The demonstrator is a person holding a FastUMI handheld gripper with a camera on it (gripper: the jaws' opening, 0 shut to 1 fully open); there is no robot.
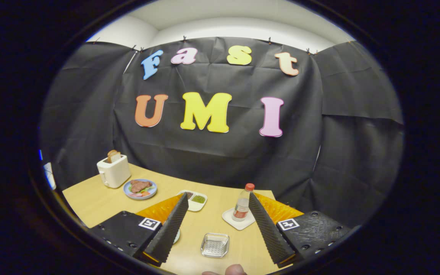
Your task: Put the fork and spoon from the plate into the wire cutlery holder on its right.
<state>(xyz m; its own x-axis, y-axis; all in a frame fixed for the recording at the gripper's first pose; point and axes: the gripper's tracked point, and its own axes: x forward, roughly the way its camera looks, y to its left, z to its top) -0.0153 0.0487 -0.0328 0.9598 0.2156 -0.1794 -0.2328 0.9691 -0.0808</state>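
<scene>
We hold gripper (216,223) high over table (94,198), jaws wide apart, gripping nothing. Wire holder (215,244) sits between fingers, low and close. White plate edge (177,236) peeks just beside left finger; fork, spoon hidden, cannot tell where they lie. Risk: blind descent could knock plate or holder, since left finger covers plate. Bottle (241,204) on coaster near right finger could tip. Toaster (113,170), food plate (140,189), sauce dish (194,199) beyond, well apart.
</scene>
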